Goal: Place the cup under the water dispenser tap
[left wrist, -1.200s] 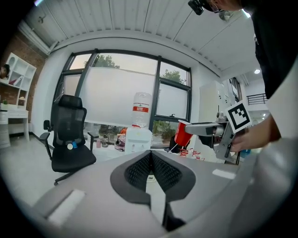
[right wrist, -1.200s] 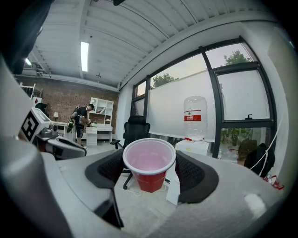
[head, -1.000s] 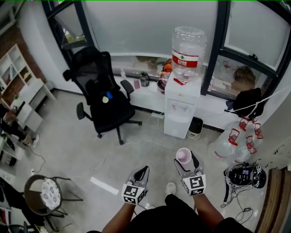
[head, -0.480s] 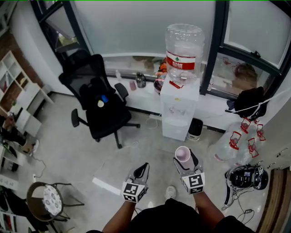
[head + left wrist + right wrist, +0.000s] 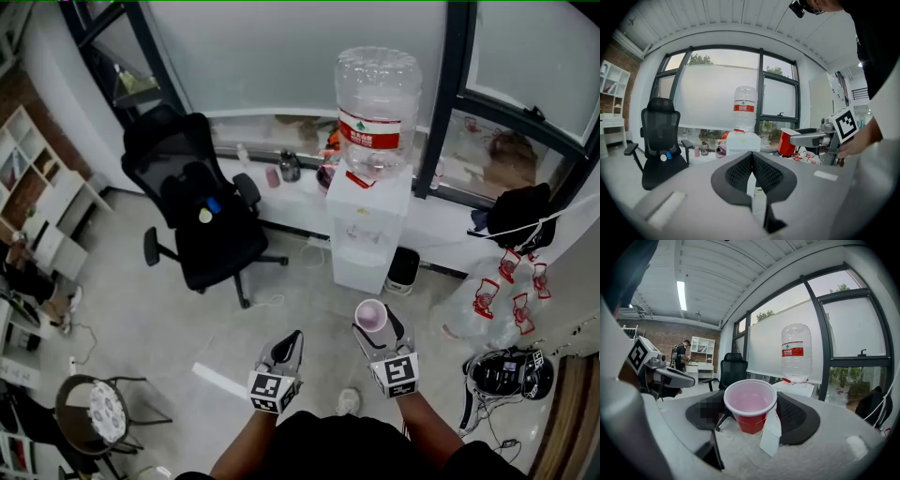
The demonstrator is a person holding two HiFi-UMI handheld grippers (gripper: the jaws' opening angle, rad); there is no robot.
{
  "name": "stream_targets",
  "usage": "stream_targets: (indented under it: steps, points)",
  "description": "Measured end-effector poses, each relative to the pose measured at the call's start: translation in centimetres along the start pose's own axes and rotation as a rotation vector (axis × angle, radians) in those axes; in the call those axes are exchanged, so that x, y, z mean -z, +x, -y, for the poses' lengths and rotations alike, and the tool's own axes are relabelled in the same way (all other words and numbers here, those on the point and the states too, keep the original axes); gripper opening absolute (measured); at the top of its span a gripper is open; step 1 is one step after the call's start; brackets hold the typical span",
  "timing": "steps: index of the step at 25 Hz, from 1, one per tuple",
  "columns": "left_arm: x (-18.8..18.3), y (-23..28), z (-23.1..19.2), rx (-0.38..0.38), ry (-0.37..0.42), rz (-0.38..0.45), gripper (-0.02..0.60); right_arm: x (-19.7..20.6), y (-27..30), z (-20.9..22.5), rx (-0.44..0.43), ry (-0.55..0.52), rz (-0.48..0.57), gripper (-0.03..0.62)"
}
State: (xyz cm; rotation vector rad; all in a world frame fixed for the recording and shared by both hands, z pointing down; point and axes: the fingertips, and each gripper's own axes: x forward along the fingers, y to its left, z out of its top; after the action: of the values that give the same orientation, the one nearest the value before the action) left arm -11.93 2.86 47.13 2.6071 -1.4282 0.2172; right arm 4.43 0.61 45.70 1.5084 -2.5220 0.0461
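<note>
A red plastic cup (image 5: 371, 316) with a white rim stands upright between the jaws of my right gripper (image 5: 374, 325), which is shut on it; its pink inside (image 5: 750, 401) looks empty. The white water dispenser (image 5: 367, 231) with a large clear bottle (image 5: 378, 101) on top stands ahead against the window sill, a stretch of floor away from the cup. My left gripper (image 5: 290, 346) hovers beside the right one, shut with nothing in it. The left gripper view shows the cup (image 5: 787, 142) at the right and the dispenser (image 5: 743, 139) straight ahead.
A black office chair (image 5: 202, 211) stands left of the dispenser. A small dark bin (image 5: 403, 267) sits at its right foot, with empty water bottles (image 5: 495, 298) and a helmet (image 5: 511, 370) further right. A round stool (image 5: 94, 408) is at the lower left.
Both grippers and the cup have moved forward over the floor toward the dispenser, which now looks nearer. The grip on the cup is unchanged.
</note>
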Motion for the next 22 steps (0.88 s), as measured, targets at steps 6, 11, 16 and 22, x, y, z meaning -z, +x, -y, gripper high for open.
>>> stream_targets:
  steps: [6,11,16,22]
  points:
    - [-0.7,2.2,-0.5,0.018,-0.035,-0.005,0.017,0.3,1.9,1.2,0.006,0.001,-0.015,0.344]
    - [-0.4,4.7,-2.7,0.062,-0.030,-0.031,0.017,-0.2,4.6,2.4,0.058,0.009,-0.020,0.344]
    - [-2.0,8.2,-6.2,0.122,-0.014,-0.015,0.017,-1.2,7.8,3.2,0.123,0.017,-0.031,0.344]
    - [-3.6,12.3,-10.0,0.215,0.017,-0.016,0.017,-1.6,11.6,4.4,0.216,0.038,-0.051,0.344]
